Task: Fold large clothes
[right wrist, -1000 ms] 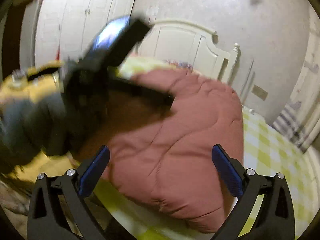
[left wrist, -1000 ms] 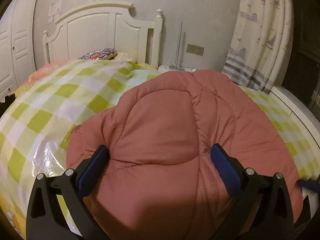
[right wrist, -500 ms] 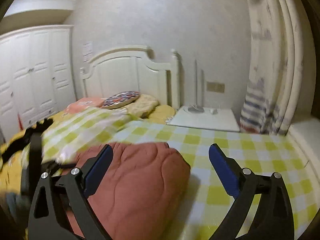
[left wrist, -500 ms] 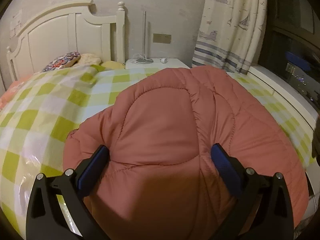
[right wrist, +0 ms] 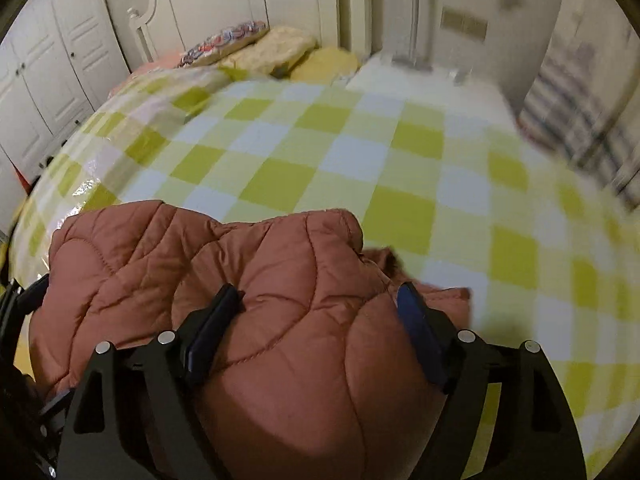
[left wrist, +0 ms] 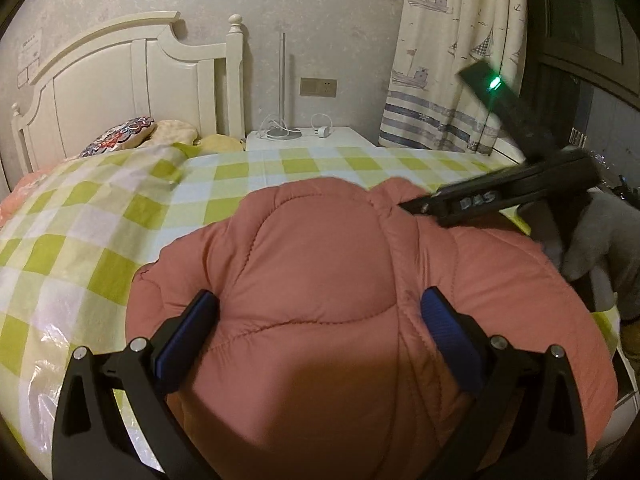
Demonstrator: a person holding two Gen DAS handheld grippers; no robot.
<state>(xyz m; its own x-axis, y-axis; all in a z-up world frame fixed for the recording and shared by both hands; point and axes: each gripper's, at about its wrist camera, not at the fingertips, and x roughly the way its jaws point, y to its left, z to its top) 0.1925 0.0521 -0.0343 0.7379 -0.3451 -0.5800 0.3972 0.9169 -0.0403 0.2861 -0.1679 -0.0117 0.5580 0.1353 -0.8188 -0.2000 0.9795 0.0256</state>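
— Fingers first, please: how do they stand?

— Both fingers of the left gripper (left wrist: 318, 318) are spread wide over the quilted pink jacket (left wrist: 340, 304), and they grasp nothing. On the right gripper (right wrist: 318, 322) the jaws are narrower, and a bulge of the jacket (right wrist: 280, 320) sits between the blue pads (right wrist: 420, 340). The pads seem to press the cloth, but I cannot tell if they really clamp it.

— Where does the jacket lie?

— It lies on the bed cover (left wrist: 100, 240) with green and white squares, at the near edge of the bed and toward its right corner. It is folded into a thick bundle.

— What is around it?

— At the far end are the white headboard (left wrist: 120, 80), a patterned pillow (left wrist: 120, 140) and yellow pillows (right wrist: 288, 50). Beside the bed stands a white nightstand (left wrist: 312, 144) with a lamp base, and behind it hangs a curtain (left wrist: 452, 60) with ships. In the left view the right gripper (left wrist: 500, 196) reaches over the far right part of the jacket, held by a gloved hand (left wrist: 592, 240).

— And the direction of the jacket?

— Its long axis seems to run along the near edge, from left to right. Which end is the collar I cannot tell.
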